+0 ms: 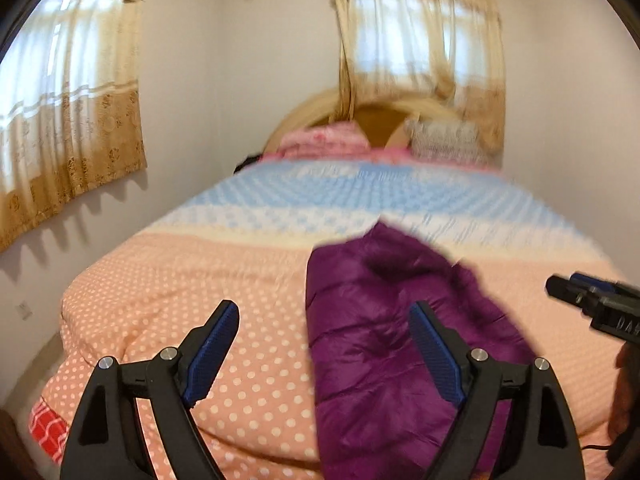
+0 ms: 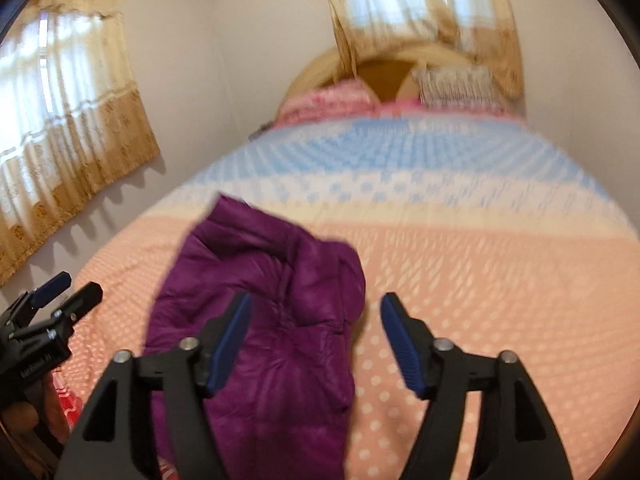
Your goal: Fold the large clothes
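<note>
Left wrist view: I'm looking over the bed (image 1: 168,280), peach dotted cover, w/ the purple puffer jacket (image 1: 380,340) lying bunched ahead & right of my left gripper (image 1: 324,344), jaws spread wide, gripping nothing. Right gripper (image 2: 316,340) is also hanging released; jacket (image 2: 260,300) is sitting ahead-left of it, under its left finger. Risks, imo: slick padded fabric slipping from a shallow pinch, or me pinching the cover along w/ it. Frames are blurring, so edges are hard to judge.
</note>
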`<state>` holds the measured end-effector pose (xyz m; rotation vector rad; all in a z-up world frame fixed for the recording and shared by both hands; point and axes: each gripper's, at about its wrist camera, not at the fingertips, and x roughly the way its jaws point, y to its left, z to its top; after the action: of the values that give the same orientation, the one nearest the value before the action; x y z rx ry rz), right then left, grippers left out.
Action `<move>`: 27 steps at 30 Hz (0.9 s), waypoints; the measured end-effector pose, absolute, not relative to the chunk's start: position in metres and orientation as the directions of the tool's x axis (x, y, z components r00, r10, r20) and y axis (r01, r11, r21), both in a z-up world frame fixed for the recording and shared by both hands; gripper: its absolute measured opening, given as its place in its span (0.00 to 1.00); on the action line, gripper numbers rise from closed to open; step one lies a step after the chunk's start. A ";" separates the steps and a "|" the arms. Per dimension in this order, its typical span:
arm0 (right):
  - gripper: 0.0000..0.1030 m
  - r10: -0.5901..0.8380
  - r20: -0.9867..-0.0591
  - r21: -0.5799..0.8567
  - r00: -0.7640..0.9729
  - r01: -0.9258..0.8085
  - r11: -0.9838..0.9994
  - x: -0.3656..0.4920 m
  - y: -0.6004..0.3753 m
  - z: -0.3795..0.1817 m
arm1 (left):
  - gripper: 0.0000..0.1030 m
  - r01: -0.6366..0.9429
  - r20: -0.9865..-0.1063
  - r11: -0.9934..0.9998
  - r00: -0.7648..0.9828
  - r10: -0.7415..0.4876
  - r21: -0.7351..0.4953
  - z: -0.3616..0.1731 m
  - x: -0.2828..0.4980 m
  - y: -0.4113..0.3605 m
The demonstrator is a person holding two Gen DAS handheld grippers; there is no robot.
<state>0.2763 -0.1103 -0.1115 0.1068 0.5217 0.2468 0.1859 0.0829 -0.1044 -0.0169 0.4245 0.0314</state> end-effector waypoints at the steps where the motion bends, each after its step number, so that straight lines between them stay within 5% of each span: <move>1: 0.74 0.252 -0.463 0.148 0.850 -0.206 0.967 0.265 -0.110 -0.104 | 0.84 -0.045 -0.389 0.999 0.921 0.034 -0.020 -0.096 0.170 0.085; 10: 0.79 0.244 -0.322 0.080 0.915 -0.230 0.970 0.199 -0.095 -0.058 | 0.85 -0.073 -0.250 0.995 0.967 0.052 -0.074 -0.043 0.112 0.092; 27: 0.80 0.261 -0.309 0.091 0.914 -0.245 0.965 0.195 -0.092 -0.055 | 0.85 -0.076 -0.275 0.996 0.960 0.059 -0.050 -0.050 0.117 0.085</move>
<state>0.1953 -0.0923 -0.0550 0.0509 0.3255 0.2604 0.1166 0.0849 -0.0498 -0.0599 0.2768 0.0683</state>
